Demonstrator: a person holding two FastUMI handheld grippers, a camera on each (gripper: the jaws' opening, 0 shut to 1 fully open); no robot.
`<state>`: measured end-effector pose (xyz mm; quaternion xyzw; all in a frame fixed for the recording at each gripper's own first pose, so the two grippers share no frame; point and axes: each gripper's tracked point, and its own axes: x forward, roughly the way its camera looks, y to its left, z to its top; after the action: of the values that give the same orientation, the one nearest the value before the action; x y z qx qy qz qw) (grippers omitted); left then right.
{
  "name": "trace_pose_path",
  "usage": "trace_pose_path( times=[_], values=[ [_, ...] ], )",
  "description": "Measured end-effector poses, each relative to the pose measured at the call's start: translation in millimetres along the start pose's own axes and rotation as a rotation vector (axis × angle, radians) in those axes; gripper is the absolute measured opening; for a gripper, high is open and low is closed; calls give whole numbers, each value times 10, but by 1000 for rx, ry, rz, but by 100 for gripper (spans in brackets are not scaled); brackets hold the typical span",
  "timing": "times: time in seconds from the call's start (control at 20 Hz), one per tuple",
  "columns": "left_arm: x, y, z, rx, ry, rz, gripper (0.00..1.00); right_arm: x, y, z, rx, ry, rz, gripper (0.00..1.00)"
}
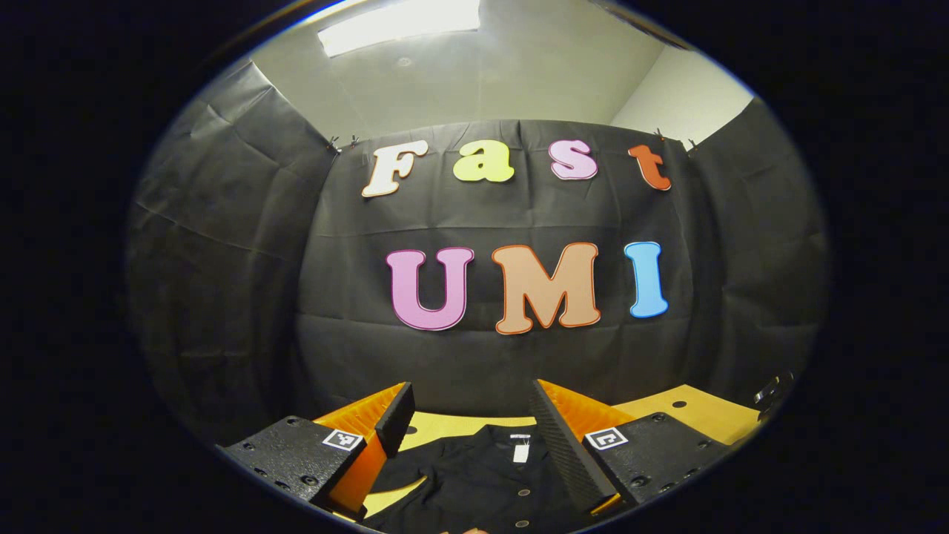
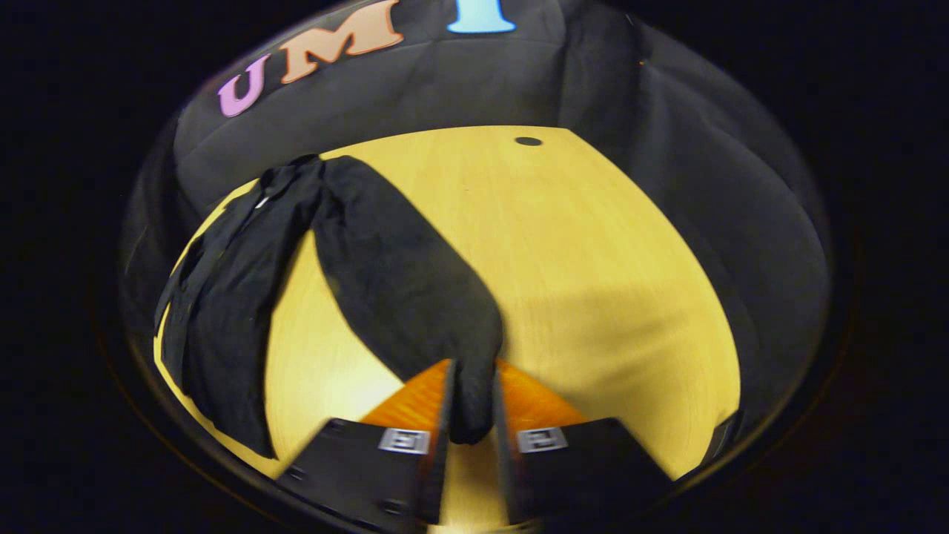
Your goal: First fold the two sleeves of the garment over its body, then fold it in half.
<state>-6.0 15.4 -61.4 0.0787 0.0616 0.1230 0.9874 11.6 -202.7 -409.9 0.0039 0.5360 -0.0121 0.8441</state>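
Observation:
A black buttoned garment (image 1: 474,471) lies on the yellow wooden table (image 1: 667,411), its collar and white tag toward the far wall. My left gripper (image 1: 471,419) hovers above the collar end, open, with nothing between its fingers. In the right gripper view the garment's body (image 2: 230,297) lies at the left, and one long sleeve (image 2: 400,274) stretches out from the shoulder across the table (image 2: 593,259). My right gripper (image 2: 471,386) is shut on the sleeve's cuff end, which hangs pinched between both fingers.
Black cloth walls close the table in at the back and sides. A small dark hole (image 2: 528,141) marks the tabletop near its far edge. Bare wood spreads to the right of the sleeve. A dark object (image 1: 772,389) sits at the table's right edge in the left gripper view.

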Motion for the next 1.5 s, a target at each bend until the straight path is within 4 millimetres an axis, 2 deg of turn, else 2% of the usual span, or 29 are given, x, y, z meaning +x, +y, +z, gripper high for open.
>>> trace_pose_path(
  times=[0.05,0.15,0.2,0.25,0.35,0.4,0.5,0.7,0.9,1.05,1.2,1.5],
  values=[
    [-12,8,-33,-10,7,4,92,16,0,-6,-17,16,-3,13],
    [-14,57,-108,-31,24,9,92,-14,-10,38,-2,2,-7,7],
    [-10,121,-143,-36,30,15,92,-94,16,119,22,-26,-3,5],
    [-2,190,-180,-42,33,19,92,-198,66,261,45,-75,9,5],
    [45,320,-241,-57,42,17,93,-457,280,709,75,-208,44,5],
    [67,384,-266,-58,53,10,93,-568,480,972,79,-258,63,5],
    [76,555,-275,-48,42,5,92,-786,845,1346,45,-324,104,4],
    [110,957,-318,-56,48,23,92,-994,1695,1834,-62,-399,185,5],
    [80,1396,-389,-57,60,67,92,-1027,2564,2078,-148,-430,274,4],
    [28,1713,-487,-64,79,106,93,-1047,3138,2267,-189,-473,346,4],
    [-31,2053,-613,-80,103,148,92,-1059,3700,2364,-219,-486,403,4],
    [-158,2710,-882,-83,151,220,92,-908,4679,2443,-277,-483,472,6]
  ],
)
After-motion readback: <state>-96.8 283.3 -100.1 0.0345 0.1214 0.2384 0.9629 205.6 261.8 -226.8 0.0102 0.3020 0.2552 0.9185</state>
